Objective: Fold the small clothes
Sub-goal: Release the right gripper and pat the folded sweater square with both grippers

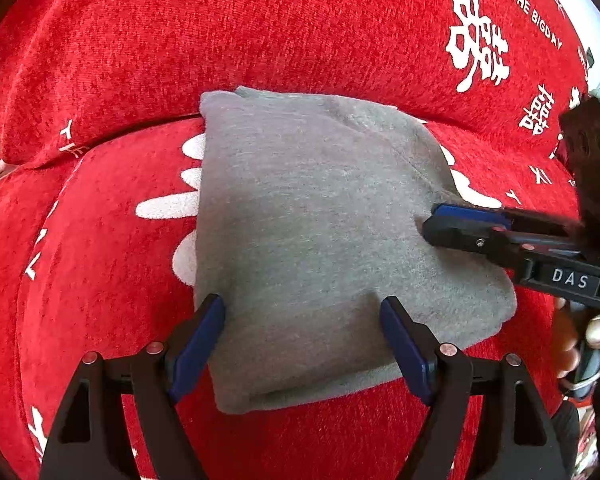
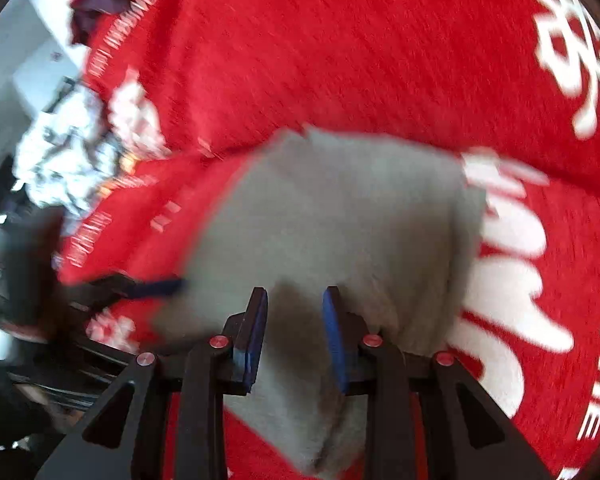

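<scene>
2 wrist fisheyes, both angled down close over the red cushion (image 1: 100, 240).
Each looks along its own fingers; both share the folded grey garment (image 1: 320, 220), the right view from its opposite side, blurred.

Both grippers: black angular arms, blue finger pads (image 1: 404, 344), copper-coloured pivot rivets. Right gripper (image 1: 430, 222) body carries a "DAS" label (image 1: 570, 279) in white letters.

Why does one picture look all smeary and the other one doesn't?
Right wrist view: smeared by motion blur, the grey cloth and red cover streaky. Left wrist view: sharp, the cloth's weave clear, edges bent by the fisheye lens.
</scene>
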The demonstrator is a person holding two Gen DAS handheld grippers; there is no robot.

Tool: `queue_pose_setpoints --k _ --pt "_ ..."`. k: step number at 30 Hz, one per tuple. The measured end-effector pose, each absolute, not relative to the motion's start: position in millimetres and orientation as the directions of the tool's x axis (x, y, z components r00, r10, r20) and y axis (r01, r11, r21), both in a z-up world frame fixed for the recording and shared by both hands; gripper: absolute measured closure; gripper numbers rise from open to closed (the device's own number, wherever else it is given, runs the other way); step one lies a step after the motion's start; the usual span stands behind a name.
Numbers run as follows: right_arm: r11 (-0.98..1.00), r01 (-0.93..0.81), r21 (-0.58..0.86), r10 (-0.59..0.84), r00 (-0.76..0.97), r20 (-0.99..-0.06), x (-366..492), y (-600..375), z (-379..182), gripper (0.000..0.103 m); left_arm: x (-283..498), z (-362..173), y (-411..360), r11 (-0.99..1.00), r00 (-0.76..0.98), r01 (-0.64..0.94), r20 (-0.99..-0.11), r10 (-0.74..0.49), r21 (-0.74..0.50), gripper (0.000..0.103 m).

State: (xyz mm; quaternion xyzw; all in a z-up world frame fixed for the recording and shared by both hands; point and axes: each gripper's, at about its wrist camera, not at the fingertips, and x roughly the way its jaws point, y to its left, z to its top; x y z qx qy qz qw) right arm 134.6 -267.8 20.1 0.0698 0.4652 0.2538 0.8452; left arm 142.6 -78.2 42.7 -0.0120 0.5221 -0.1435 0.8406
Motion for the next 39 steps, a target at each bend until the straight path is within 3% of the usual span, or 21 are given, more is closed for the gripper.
queue_pose_setpoints --k 4,6,11,14,17,19,24,30,32,34,35,36,39 --pt "0.839 -0.329 0.432 0.542 0.452 -0.708 131 -281 22 0.071 142 44 -71 0.961 0.406 0.219 -0.88 -0.246 -0.167 0.023" --pt "0.849 -0.344 0.402 0.525 0.459 -0.716 130 -275 29 0.057 143 46 -67 0.962 0.406 0.217 -0.881 -0.243 -0.165 0.023" --pt "0.876 -0.406 0.261 0.462 0.549 -0.696 130 -264 59 0.036 151 53 -61 0.967 0.422 0.206 -0.877 -0.229 -0.153 0.023" --pt "0.874 -0.427 0.23 0.459 0.571 -0.681 139 -259 69 0.033 160 56 -57 0.97 0.434 0.185 -0.873 -0.222 -0.155 0.023" --pt "0.89 -0.424 0.168 0.4 0.548 -0.735 163 -246 56 0.027 176 39 -54 0.978 0.368 0.142 -0.909 -0.195 -0.152 0.022" --pt "0.914 -0.386 0.121 0.312 0.482 -0.819 186 -244 30 0.027 181 32 -49 0.971 0.336 0.133 -0.912 -0.234 -0.2 0.022" --pt "0.908 -0.324 0.266 0.408 0.535 -0.74 194 -273 42 0.026 206 51 -42 0.964 0.373 0.136 -0.89 -0.263 -0.228 0.022" --pt "0.93 -0.29 0.225 0.358 0.579 -0.733 224 -274 50 0.026 265 57 -46 0.95 0.368 0.08 -0.877 -0.31 -0.303 0.022" --pt "0.921 -0.328 0.209 0.368 0.557 -0.744 236 -258 49 0.026 276 48 -55 0.961 0.352 0.075 -0.895 -0.274 -0.265 0.022" --pt "0.938 -0.322 0.125 0.284 0.512 -0.811 252 -246 33 0.026 288 24 -64 0.988 0.292 0.058 -0.944 -0.153 -0.142 0.014" --pt "0.95 -0.305 0.064 0.217 0.499 -0.839 260 -243 22 0.026 289 20 -63 0.99 0.29 0.041 -0.946 -0.144 -0.138 0.001" --pt "0.957 -0.291 0.013 0.159 0.484 -0.86 267 -242 12 0.02 290 19 -59 0.99 0.297 0.014 -0.945 -0.14 -0.142 0.0" --pt "0.972 -0.194 0.13 0.212 0.497 -0.841 269 -270 20 0.019 290 30 -41 0.975 0.292 -0.003 -0.933 -0.21 -0.221 0.0"
